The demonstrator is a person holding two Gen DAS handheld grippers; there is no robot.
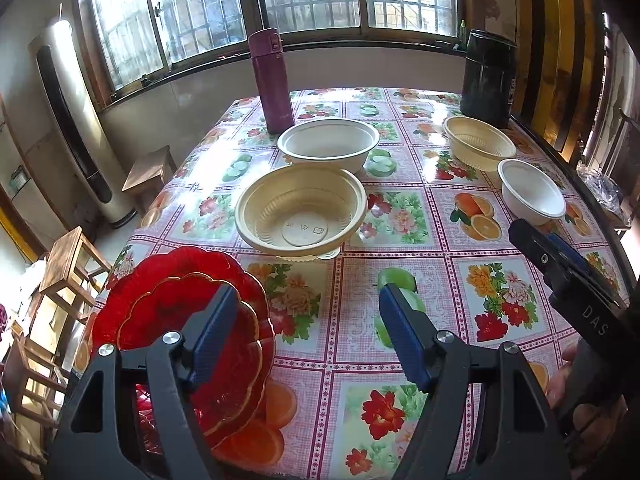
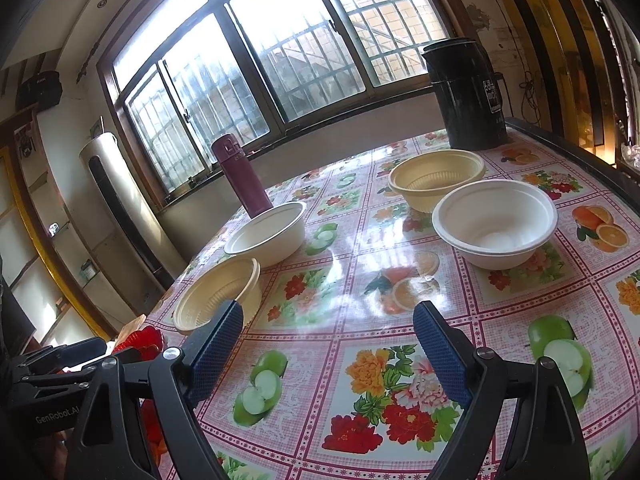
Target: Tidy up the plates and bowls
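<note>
While both grippers, left gripper [image 1: 308, 312] and right gripper [image 2: 328, 328], hung released, stacked red scalloped glass plates [image 1: 180, 320] overhung desk [image 1: 440, 240] edge at 8 o'clock; careless nudge risked fall. Beige ribbed plastic bowl [image 1: 300, 210] sat at 12.

The tablecloth [image 1: 400, 240] is glossy, smooth vinyl printed with fruit and flowers, throwing back window glare beside the purple flask [image 1: 270, 80], whose body looks like satin-finished metal. On that cloth the red plates [image 1: 180, 320] are translucent, shiny, ribbed plastic with gilt edging; the cream bowl [image 1: 300, 212] is thin ridged plastic, and the white bowl [image 2: 496, 224] looks matt, like pressed pulp. The left gripper [image 1: 310, 334] has matt black plastic arms, bright metal pins and rough-textured blue pads [image 1: 216, 332].
</note>
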